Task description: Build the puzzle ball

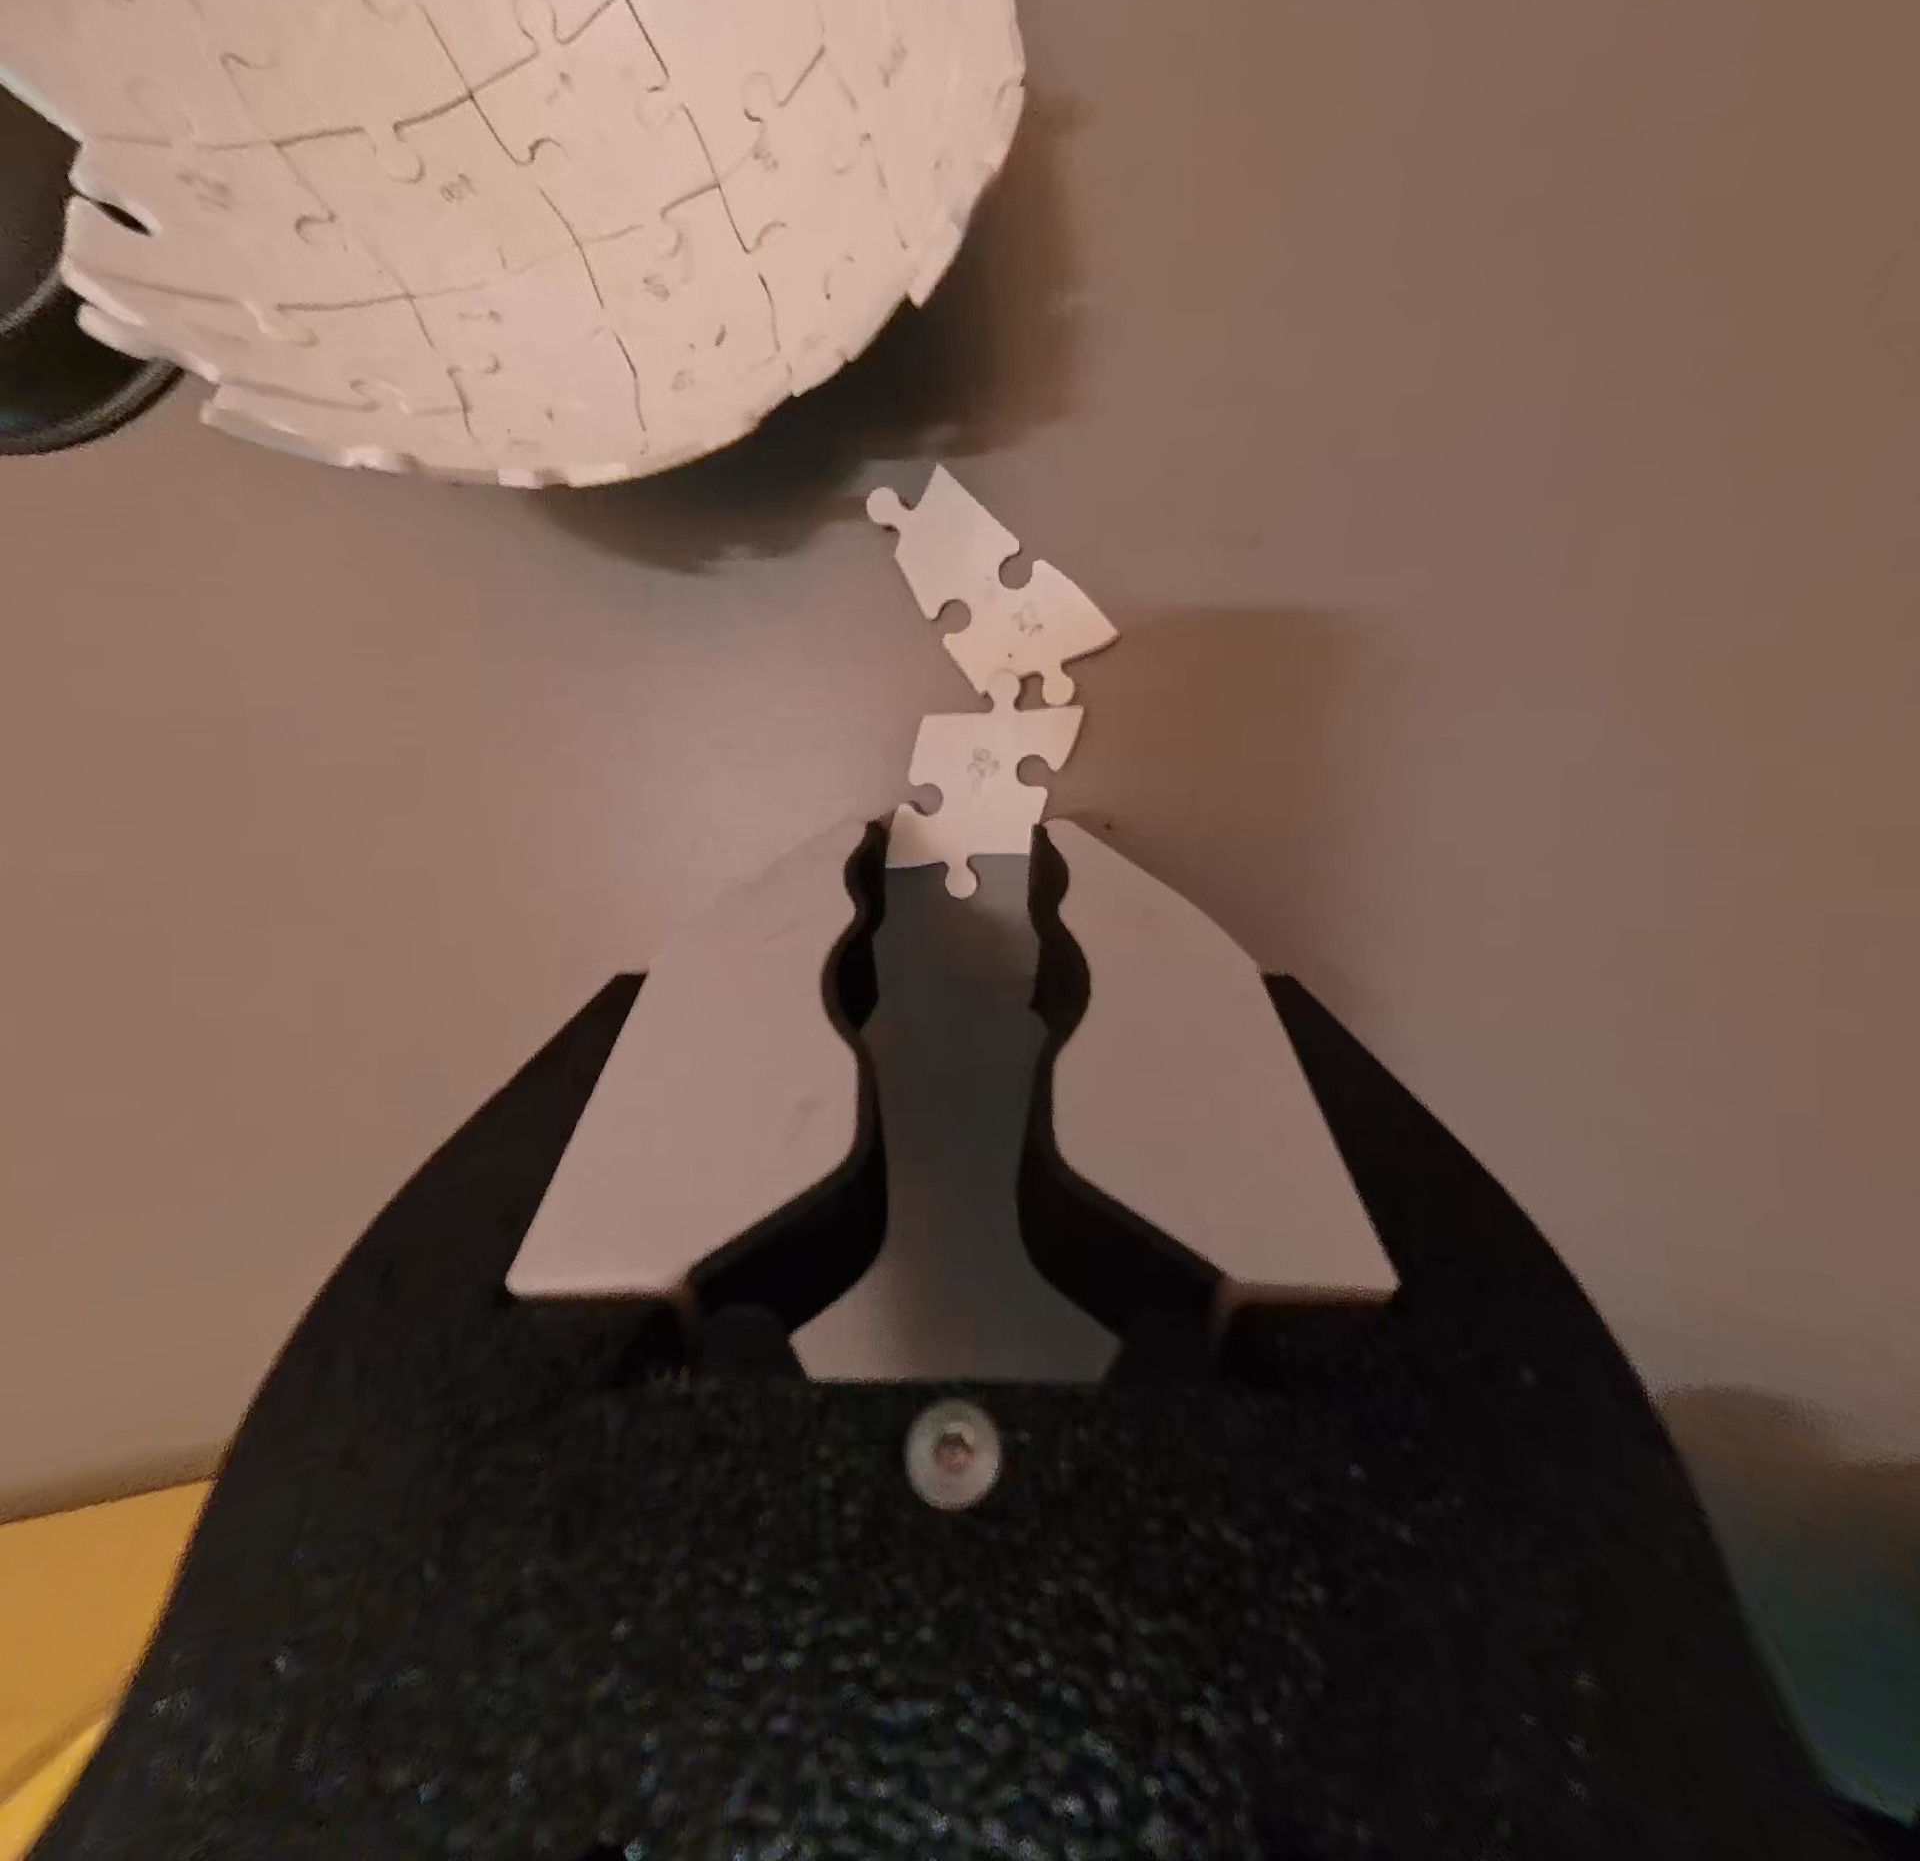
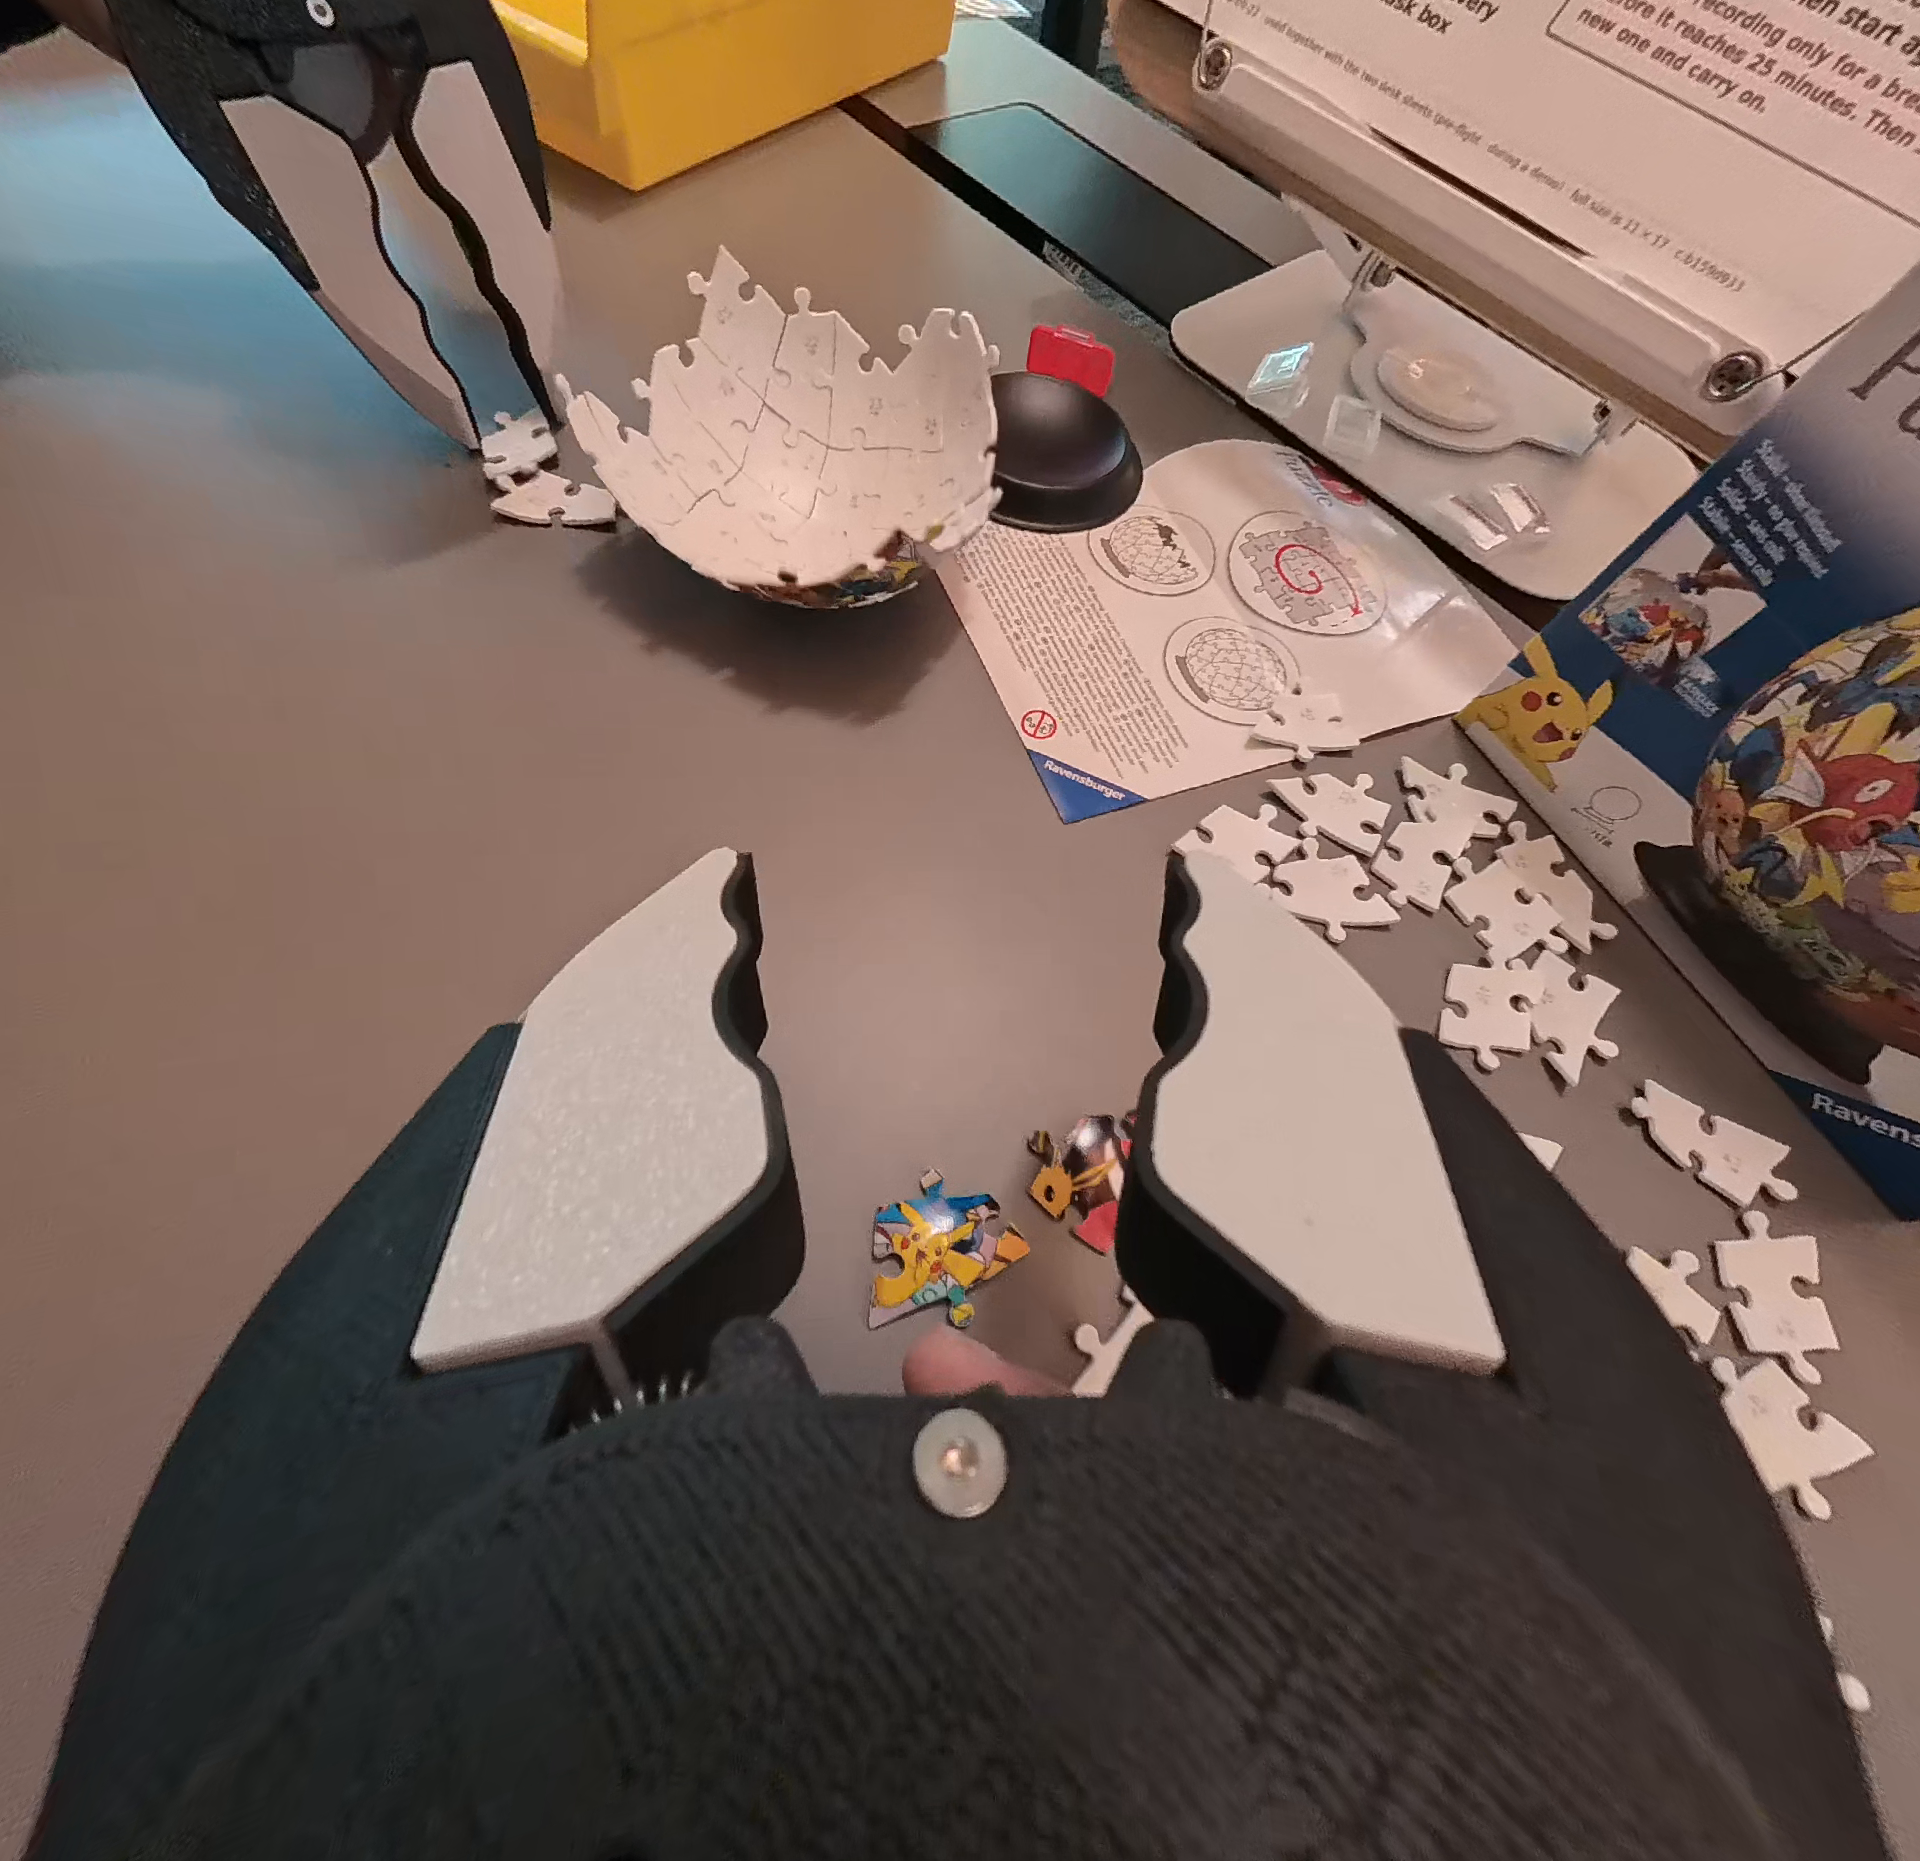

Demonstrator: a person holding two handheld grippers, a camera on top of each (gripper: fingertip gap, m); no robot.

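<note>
Left wrist view: left gripper [image 1: 961,840] is down at the grey worktop [image 1: 1455,461], its narrowed jaws bracketing a single white puzzle piece [image 1: 987,788] lying face down. The tips reach the piece's two near corners, but whether they actually pinch it I cannot tell. A joined pair of pieces [image 1: 992,590] lies just beyond, nearly touching it; their long axis runs from the gripper toward the half-built puzzle ball [image 1: 499,201]. The ball shell fills the upper left, blank inner faces toward the camera, jagged rim tilted this way, likely so that the next piece can go on the rim.

Right wrist view: right gripper [image 2: 961,881] hangs wide open above bare worktop, holding nothing and well apart from the ball shell [image 2: 790,450], probably waiting to steady it. The shell sits like a bowl, its opening up and tipped toward this camera. The left gripper [image 2: 499,414] is just left of the shell. Right of the shell: black stand [image 2: 1060,461], instruction sheet [image 2: 1195,627], loose face-down pieces [image 2: 1455,876], puzzle box [image 2: 1766,772]. A yellow bin [image 2: 727,45] sits behind the shell. Two colour-side-up pieces [image 2: 940,1250] lie between the right gripper's fingers.
</note>
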